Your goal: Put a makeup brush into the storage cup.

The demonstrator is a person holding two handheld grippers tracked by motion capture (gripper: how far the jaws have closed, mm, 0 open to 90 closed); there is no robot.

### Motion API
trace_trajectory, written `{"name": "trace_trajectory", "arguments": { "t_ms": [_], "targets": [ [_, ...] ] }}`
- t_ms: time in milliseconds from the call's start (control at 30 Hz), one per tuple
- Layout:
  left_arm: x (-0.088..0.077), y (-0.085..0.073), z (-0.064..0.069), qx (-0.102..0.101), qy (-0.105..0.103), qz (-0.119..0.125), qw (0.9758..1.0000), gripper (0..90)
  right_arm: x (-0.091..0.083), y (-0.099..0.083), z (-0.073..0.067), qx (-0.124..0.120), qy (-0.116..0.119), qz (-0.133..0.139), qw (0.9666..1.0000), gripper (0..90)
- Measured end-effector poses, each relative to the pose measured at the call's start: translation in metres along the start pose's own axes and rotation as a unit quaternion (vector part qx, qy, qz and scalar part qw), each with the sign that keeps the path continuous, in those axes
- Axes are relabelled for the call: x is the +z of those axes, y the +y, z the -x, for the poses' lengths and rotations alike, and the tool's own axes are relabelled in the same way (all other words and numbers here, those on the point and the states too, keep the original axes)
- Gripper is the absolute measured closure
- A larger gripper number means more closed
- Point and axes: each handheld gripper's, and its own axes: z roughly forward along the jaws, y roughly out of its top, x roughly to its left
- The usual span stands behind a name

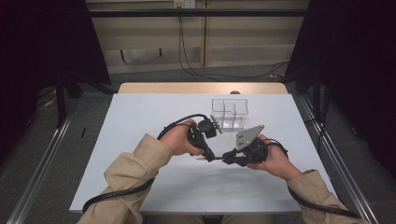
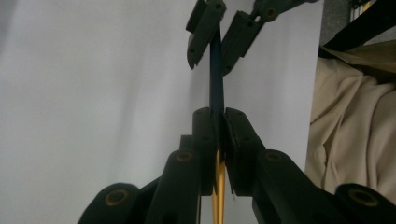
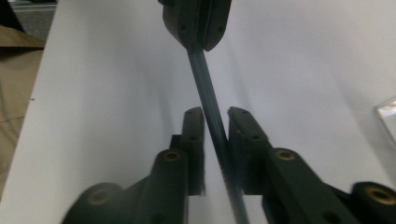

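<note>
- Low in the centre of the high view, the left gripper (image 1: 208, 156) is clamped on a thin pencil (image 2: 216, 86), dark along its shaft and yellow towards the near end.
- Its long axis runs straight between the hands; the right gripper (image 3: 215, 122) straddles the far end, jaws nearly together, contact unclear.
- Farther up, right of centre, a clear divided box (image 1: 229, 113) stands on the white table (image 1: 140, 116).

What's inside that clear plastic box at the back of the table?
The clear divided box looks empty: its compartments show nothing but the white table through their walls. Its near left corner is covered by the left gripper, so that bit can't be checked.
</note>
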Motion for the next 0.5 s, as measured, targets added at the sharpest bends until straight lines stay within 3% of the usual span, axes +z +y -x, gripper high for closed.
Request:
{"name": "trace_trajectory", "arguments": {
  "t_ms": [100, 267, 400, 500],
  "targets": [
    [-0.0029, 0.0011, -0.0024, 0.009, -0.004, -0.004, 0.9999, 83.7, 0.0021, -0.0005, 0.0003, -0.011, 0.009, -0.003, 0.9999, 82.3],
    [-0.0057, 0.0005, -0.0066, 0.014, -0.020, 0.012, 0.9996, 83.7, 0.0083, -0.0032, -0.0031, -0.021, 0.020, -0.009, 0.9995, 84.8],
    [-0.0072, -0.0017, -0.0088, 0.018, -0.019, 0.030, 0.9992, 82.7, 0.0089, -0.0067, -0.0022, -0.012, 0.021, 0.004, 0.9997, 84.9],
    [-0.0103, -0.0020, -0.0098, 0.017, -0.016, 0.043, 0.9988, 76.7, 0.0075, -0.0077, -0.0014, -0.010, 0.018, 0.012, 0.9997, 84.9]
  ]
}}
